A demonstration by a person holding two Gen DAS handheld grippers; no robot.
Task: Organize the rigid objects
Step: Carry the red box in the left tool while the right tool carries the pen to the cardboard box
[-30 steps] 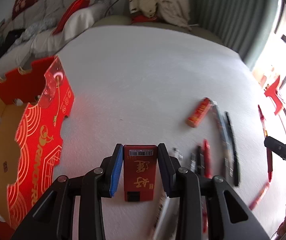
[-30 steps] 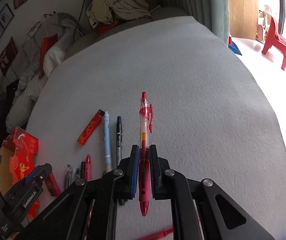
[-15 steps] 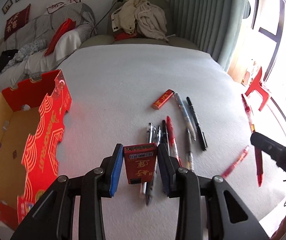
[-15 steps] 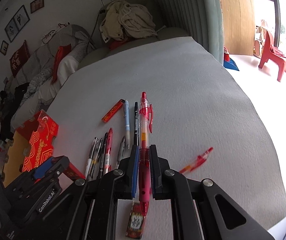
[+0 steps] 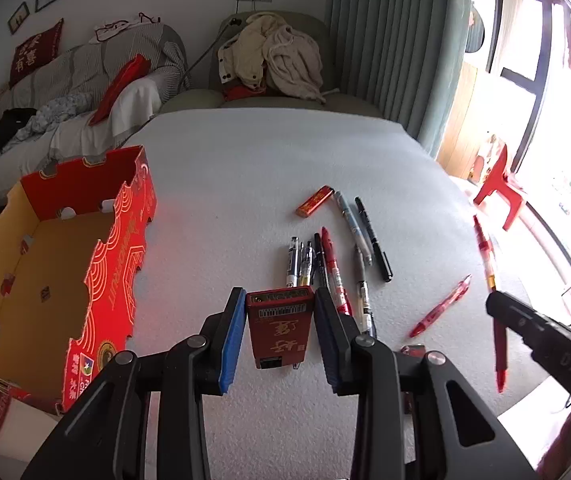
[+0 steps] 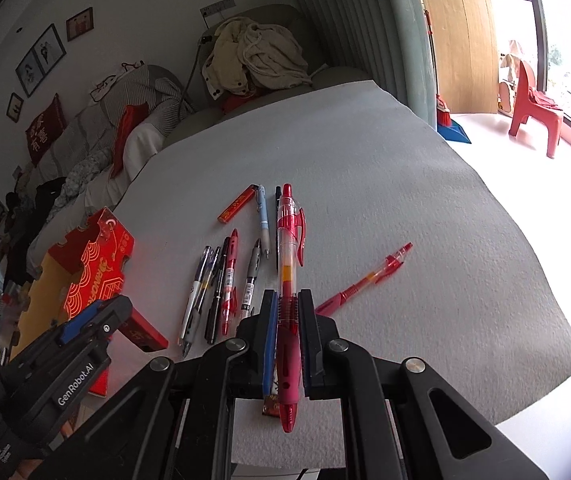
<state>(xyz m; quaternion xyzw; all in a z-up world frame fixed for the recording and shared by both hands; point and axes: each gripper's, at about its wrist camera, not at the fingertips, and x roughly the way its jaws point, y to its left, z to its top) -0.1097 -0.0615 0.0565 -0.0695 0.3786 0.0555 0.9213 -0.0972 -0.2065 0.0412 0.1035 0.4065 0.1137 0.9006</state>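
My left gripper [image 5: 279, 330] is shut on a small red box [image 5: 279, 328] with gold characters and holds it above the white table. It also shows in the right wrist view [image 6: 97, 320], with the box [image 6: 145, 334] in it. My right gripper [image 6: 287, 334] is shut on a red pen [image 6: 289, 276] that points away from me; it appears at the right of the left wrist view [image 5: 497, 304]. An open red and yellow cardboard box [image 5: 57, 264] stands at the left.
Several pens [image 5: 325, 264] lie in a loose row mid-table, with a red lighter [image 5: 314, 206] beyond them and another red pen [image 5: 441, 311] to the right. A small red item [image 6: 271, 404] lies under my right gripper. A sofa and chair with clothes stand behind the table.
Both grippers have risen and pulled back from the table, each still holding its object. More of the table, pens and cardboard box has come into view.
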